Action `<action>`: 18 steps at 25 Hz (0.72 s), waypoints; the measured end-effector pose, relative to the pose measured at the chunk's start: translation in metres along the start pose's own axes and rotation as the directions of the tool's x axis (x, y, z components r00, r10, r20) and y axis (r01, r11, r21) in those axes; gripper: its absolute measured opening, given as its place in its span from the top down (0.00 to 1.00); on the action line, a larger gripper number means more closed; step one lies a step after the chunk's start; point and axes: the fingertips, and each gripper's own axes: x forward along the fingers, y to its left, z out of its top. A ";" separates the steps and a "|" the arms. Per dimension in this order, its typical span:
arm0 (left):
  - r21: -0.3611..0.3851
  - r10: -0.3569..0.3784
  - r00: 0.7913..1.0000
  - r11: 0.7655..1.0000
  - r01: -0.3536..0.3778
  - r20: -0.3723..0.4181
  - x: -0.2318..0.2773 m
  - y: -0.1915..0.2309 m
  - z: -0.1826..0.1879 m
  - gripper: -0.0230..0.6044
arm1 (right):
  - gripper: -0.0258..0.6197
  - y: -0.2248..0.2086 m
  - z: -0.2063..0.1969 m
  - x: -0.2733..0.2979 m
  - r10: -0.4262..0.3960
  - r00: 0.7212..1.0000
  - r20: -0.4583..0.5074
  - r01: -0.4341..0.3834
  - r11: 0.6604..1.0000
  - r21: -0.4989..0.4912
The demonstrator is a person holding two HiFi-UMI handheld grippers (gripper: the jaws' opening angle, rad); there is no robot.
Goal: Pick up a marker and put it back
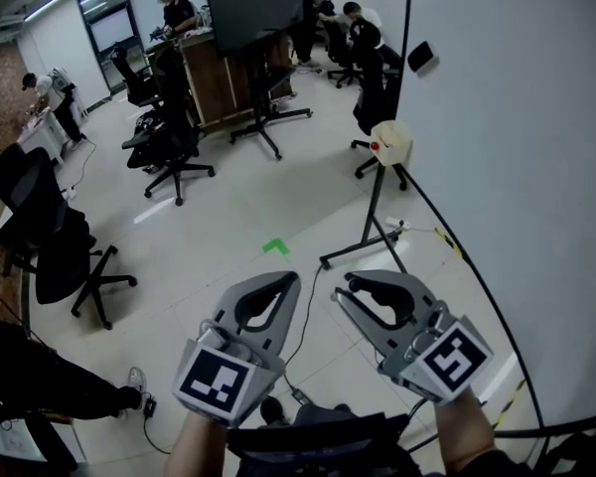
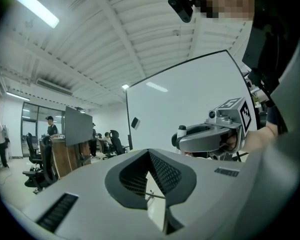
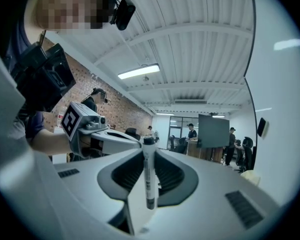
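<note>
Right gripper (image 3: 146, 149) clamps a white marker with a black cap (image 3: 149, 179) upright between its jaws. Left gripper (image 2: 149, 153), jaws together and empty, is level beside a large whiteboard (image 1: 517, 167).

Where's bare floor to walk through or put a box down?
Bare floor surrounds the green mark, between the black chairs and the black stand. Crowded: chairs along the left, cables trailing below the mark.

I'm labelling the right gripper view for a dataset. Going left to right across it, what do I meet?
left gripper → marker → dark screen → whiteboard
</note>
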 end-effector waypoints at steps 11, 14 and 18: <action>-0.001 0.016 1.000 1.000 -0.016 0.007 -0.007 0.002 0.004 0.97 | 0.82 -0.001 -0.004 -0.007 -0.011 1.000 0.005 0.011 1.000 0.019; -0.007 0.011 1.000 1.000 -0.011 0.006 -0.008 0.009 -0.001 0.97 | 0.82 -0.001 -0.008 -0.003 -0.014 1.000 -0.010 0.015 1.000 0.018; -0.022 0.003 1.000 1.000 -0.003 0.004 -0.009 0.021 -0.007 0.97 | 0.82 0.000 -0.013 0.007 -0.026 0.999 -0.039 0.027 0.999 0.023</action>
